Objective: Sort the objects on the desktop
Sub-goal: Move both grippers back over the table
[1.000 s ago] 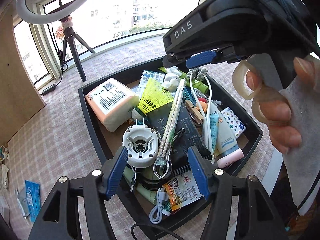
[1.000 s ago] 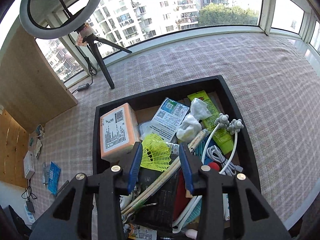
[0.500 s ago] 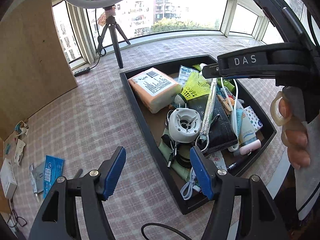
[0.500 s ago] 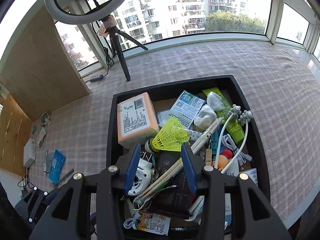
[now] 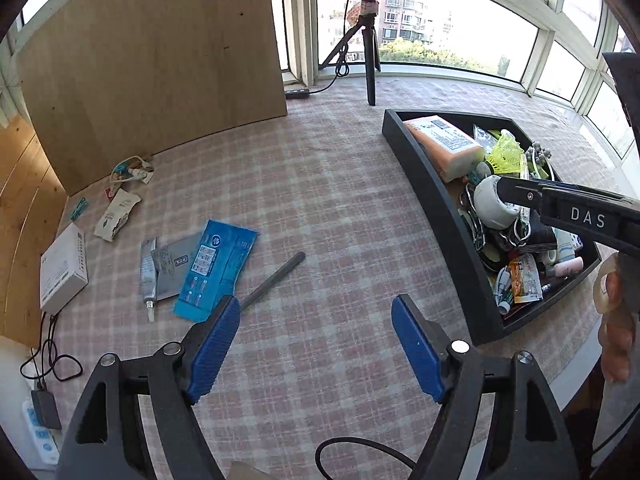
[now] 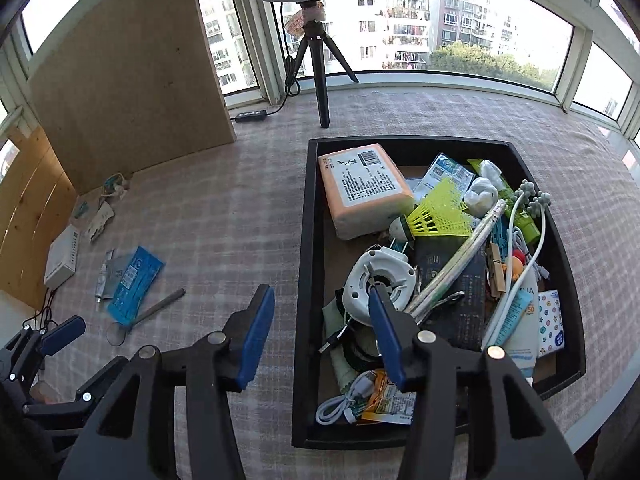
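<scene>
The checked-cloth worktop (image 5: pixel 328 208) carries a black tray (image 6: pixel 306 264). Well left of the tray lie a grey pen (image 5: pixel 276 278), a blue packet (image 5: pixel 216 268), a grey tube (image 5: pixel 147 276) and a white box (image 5: pixel 64 268).

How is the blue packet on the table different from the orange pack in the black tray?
The blue packet is thin and flat; the orange pack is thick and blocky. The blue packet lies on the checked cloth outside the black tray; the orange pack sits inside it, among clutter. Both carry printed labels.
</scene>
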`<control>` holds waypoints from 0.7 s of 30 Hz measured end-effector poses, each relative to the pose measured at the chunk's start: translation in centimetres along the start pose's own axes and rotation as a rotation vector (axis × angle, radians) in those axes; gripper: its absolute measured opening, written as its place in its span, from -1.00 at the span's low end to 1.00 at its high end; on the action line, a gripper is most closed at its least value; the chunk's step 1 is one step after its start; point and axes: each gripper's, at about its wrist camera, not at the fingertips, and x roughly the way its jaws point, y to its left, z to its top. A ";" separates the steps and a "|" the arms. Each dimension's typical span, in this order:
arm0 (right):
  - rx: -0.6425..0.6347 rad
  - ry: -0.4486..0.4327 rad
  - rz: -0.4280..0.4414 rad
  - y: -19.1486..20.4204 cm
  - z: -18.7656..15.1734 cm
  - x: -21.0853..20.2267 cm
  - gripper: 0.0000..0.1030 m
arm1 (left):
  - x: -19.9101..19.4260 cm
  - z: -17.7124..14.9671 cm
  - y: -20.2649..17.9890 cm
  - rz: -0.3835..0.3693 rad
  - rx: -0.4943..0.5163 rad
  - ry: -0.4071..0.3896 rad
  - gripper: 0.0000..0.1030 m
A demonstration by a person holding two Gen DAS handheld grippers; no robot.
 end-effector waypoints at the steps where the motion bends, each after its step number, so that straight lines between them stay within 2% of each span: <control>1: -0.005 -0.004 -0.001 0.9 -0.5 0.1 0.01 | -0.1 -0.4 0.9 0.007 -0.013 0.002 0.49; 12: -0.036 0.032 0.019 9.6 -5.3 2.2 0.03 | -0.3 -4.0 9.6 0.046 -0.101 0.049 0.49; 21: -0.057 0.044 0.007 14.2 -6.8 2.9 0.03 | 0.0 -5.1 13.8 0.030 -0.140 0.065 0.49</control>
